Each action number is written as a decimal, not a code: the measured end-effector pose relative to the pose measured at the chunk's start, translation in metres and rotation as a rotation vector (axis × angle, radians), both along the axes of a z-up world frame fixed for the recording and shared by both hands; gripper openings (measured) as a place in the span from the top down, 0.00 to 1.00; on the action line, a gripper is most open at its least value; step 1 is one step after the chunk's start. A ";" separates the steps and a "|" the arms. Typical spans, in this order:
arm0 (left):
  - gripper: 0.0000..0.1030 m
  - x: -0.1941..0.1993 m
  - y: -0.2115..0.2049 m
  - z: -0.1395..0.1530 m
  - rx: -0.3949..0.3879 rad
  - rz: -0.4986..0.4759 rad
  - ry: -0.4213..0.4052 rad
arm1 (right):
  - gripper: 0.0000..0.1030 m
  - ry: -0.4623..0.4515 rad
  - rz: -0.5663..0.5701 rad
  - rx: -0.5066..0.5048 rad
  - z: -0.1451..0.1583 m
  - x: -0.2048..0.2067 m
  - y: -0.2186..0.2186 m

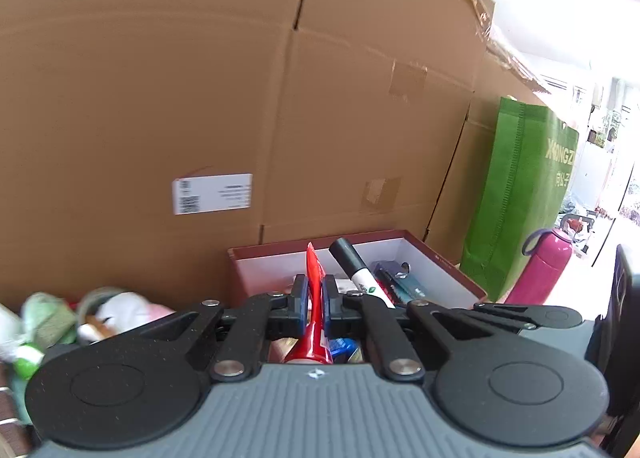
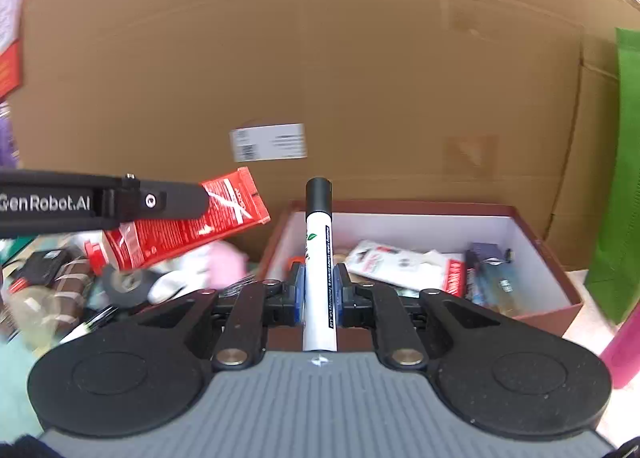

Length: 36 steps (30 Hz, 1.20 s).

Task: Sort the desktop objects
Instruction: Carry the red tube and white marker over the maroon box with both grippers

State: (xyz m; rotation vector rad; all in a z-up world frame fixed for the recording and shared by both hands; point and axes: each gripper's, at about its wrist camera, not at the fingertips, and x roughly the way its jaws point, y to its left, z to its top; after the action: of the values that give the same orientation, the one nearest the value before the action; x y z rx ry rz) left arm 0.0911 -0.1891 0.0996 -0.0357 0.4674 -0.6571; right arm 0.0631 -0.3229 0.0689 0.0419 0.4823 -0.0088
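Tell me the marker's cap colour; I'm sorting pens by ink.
Black cap on the marker, a white barrel below it; clearest in the right wrist view.

One red tube, one marker, one open box (red-rimmed), one pink bottle.

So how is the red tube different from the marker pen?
The red tube is flat, soft-looking and red with white print; the marker pen is a round, stiff white stick with a black cap. The tube is held by the left tool, the marker by the right tool. In the right view, the tube lies slanted sideways over the clutter, while the marker points straight ahead toward the box. Both are gripped tight.
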 end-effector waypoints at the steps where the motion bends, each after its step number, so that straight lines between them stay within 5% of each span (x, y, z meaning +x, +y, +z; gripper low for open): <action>1: 0.95 0.004 -0.008 -0.001 0.005 0.002 0.004 | 0.87 0.005 -0.015 0.001 -0.002 0.006 -0.005; 20: 0.93 0.061 -0.064 -0.043 0.068 0.013 0.061 | 0.87 0.079 -0.105 0.015 -0.047 0.064 -0.047; 22: 0.75 0.060 -0.061 -0.043 0.046 0.025 0.044 | 0.87 0.080 -0.098 0.010 -0.048 0.066 -0.047; 24: 0.28 0.059 -0.056 -0.041 0.017 0.044 0.029 | 0.83 0.089 -0.090 0.005 -0.049 0.067 -0.045; 26: 0.24 0.053 -0.051 -0.037 -0.016 0.062 -0.020 | 0.52 0.089 -0.094 -0.003 -0.049 0.066 -0.044; 30: 0.11 0.047 -0.049 -0.032 -0.019 0.037 -0.052 | 0.38 0.088 -0.089 -0.012 -0.047 0.065 -0.040; 32: 0.08 0.047 -0.048 -0.031 -0.023 0.029 -0.041 | 0.17 0.087 -0.087 -0.003 -0.046 0.065 -0.040; 36: 0.06 0.043 -0.045 -0.032 -0.029 0.021 -0.023 | 0.13 0.065 -0.091 -0.012 -0.043 0.062 -0.038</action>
State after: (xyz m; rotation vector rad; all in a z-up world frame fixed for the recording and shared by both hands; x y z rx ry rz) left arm 0.1344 -0.2341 0.0680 -0.0601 0.4351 -0.6429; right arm 0.1253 -0.3606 0.0257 0.0521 0.5448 -0.1022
